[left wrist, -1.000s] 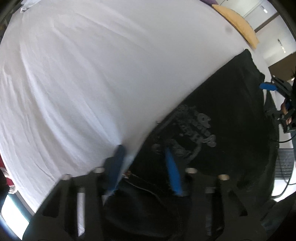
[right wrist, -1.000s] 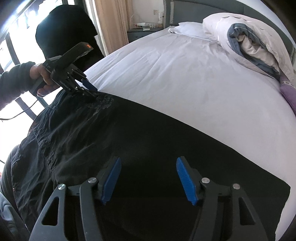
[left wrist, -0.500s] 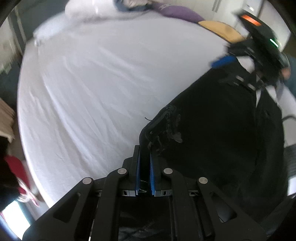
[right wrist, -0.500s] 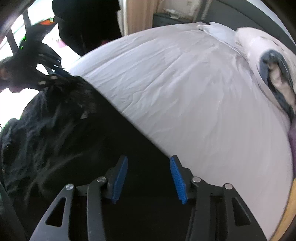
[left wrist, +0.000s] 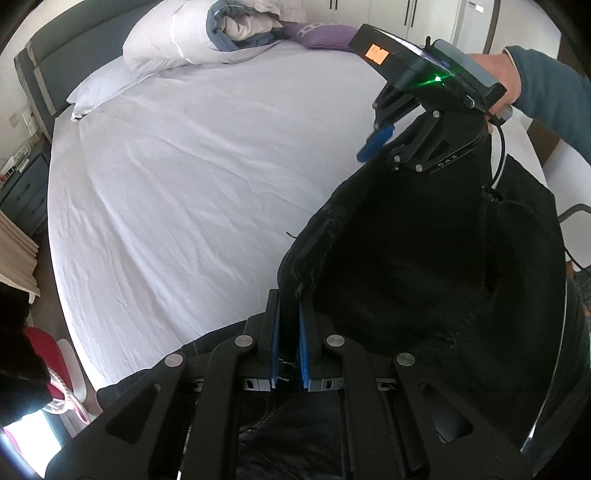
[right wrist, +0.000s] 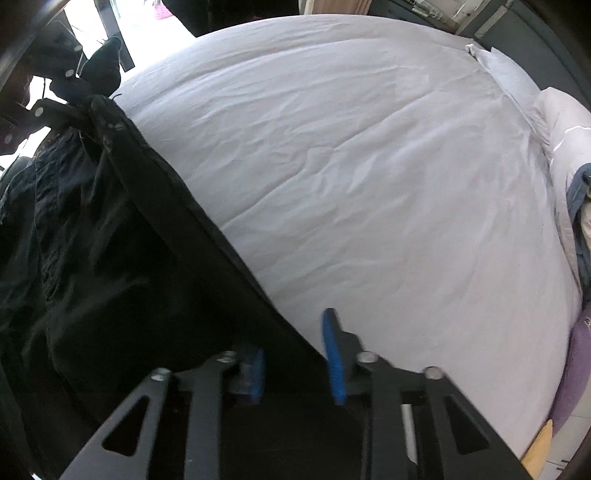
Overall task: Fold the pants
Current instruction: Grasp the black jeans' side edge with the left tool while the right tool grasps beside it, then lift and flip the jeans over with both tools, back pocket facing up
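The black pants point(left wrist: 424, 266) hang lifted above the white bed, stretched between both grippers. My left gripper point(left wrist: 289, 347) is shut on one edge of the pants at the bottom of the left wrist view. My right gripper point(right wrist: 295, 362) has its blue pads apart with the pants point(right wrist: 110, 258) edge running between them; the cloth covers its left pad, so its grip is unclear. In the left wrist view the right gripper point(left wrist: 380, 142) is at the upper right, against the far end of the cloth. The left gripper point(right wrist: 70, 107) shows at the upper left of the right wrist view.
The white bed sheet point(left wrist: 207, 177) fills the middle of both views. A rolled duvet and pillows point(left wrist: 207, 33) lie at the headboard, with a purple cushion point(left wrist: 325, 35) beside them. A nightstand point(left wrist: 22, 188) stands at the left.
My left gripper shut on the pants' edge and lifted it off the bed. My right gripper narrowed around the other end and rose with it. The pants went from flat to hanging.
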### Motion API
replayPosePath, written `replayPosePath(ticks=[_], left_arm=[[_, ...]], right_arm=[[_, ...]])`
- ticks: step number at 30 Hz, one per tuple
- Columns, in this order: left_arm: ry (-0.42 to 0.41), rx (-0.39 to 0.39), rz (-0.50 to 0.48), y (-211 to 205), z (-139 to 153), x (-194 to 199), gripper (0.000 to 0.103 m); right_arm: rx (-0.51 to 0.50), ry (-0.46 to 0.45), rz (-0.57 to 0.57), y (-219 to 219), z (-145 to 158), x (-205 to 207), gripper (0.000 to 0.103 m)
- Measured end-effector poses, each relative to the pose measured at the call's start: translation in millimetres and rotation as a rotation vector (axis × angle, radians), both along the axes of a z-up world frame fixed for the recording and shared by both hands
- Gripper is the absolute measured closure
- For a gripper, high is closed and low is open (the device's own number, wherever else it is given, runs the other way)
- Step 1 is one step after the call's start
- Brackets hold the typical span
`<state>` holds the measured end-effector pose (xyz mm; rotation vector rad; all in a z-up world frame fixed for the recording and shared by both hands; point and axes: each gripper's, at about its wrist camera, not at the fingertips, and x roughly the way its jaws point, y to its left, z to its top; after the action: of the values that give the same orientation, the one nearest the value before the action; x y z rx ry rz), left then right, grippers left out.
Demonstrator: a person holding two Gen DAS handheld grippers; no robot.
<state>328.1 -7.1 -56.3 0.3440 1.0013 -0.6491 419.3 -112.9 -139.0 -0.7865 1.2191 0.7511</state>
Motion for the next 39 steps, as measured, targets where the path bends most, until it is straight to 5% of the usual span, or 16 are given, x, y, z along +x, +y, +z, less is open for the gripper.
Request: replayPosePath(ticks=[6, 11, 17, 25, 35, 39], left_arm=[[-0.001, -0.003, 0.008, 9.1, 4.4, -15.4, 0.096], [-0.029, 0.004, 0.003, 3.4, 8.5, -24.3, 0.096], [-0.071, 0.030, 0.001, 0.4, 12.0, -55.5, 0.096], [-0.067, 0.019, -0.004, -11.2, 13.6, -123.9, 0.096], [-0.023, 0.084, -0.053, -20.5, -11.6, -213.5, 0.096], [-0.009, 0.117, -0.077, -22.0, -22.2, -241.6, 0.096]], right_arm=[[0.028, 0.007, -0.043, -3.6, 4.6, -1.9, 0.095], [0.167, 0.021, -0.262, -20.4, 15.7, -10.7, 0.098], [0.433, 0.068, -0.582, -51.0, 22.1, -65.7, 0.099], [0.661, 0.088, -0.815, -76.7, 16.5, -152.7, 0.099], [0.703, 0.151, -0.864, -73.4, 7.5, -243.7, 0.099], [0.611, 0.124, -0.817, -56.5, 0.3, -274.8, 0.099]])
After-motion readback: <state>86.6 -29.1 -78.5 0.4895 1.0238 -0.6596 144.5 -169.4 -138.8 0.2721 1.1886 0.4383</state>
